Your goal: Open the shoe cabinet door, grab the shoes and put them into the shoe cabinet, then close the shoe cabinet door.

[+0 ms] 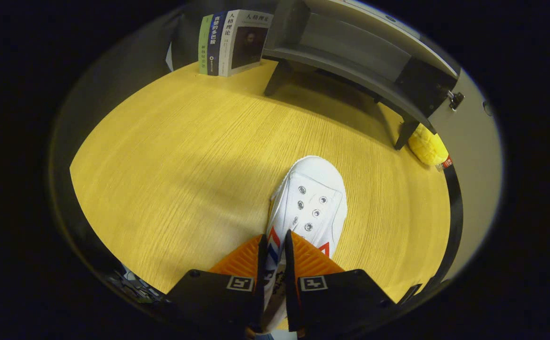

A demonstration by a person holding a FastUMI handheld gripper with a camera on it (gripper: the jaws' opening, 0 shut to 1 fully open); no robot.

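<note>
Now, gripper: fingers drawn nearly together, pinching the side wall of the white canvas shoe.
Shoe: toe reaching forward beyond the fingertips, over the yellow wood-grain tabletop; I cannot tell whether its sole touches.
Cabinet: grey shoe cabinet on dark legs, well beyond the shoe, door open.
Nearby: upright books beside the cabinet.

My claw pinches the side wall of a white shoe of matt woven canvas with small shiny metal eyelets; my fingers' pads look ribbed. The desk under it is wood-grain, smooth, faintly sheened. The shoe cabinet looks like matt painted board. The books have glossy paper covers. A fuzzy plush thing lies by the cabinet's leg.
</note>
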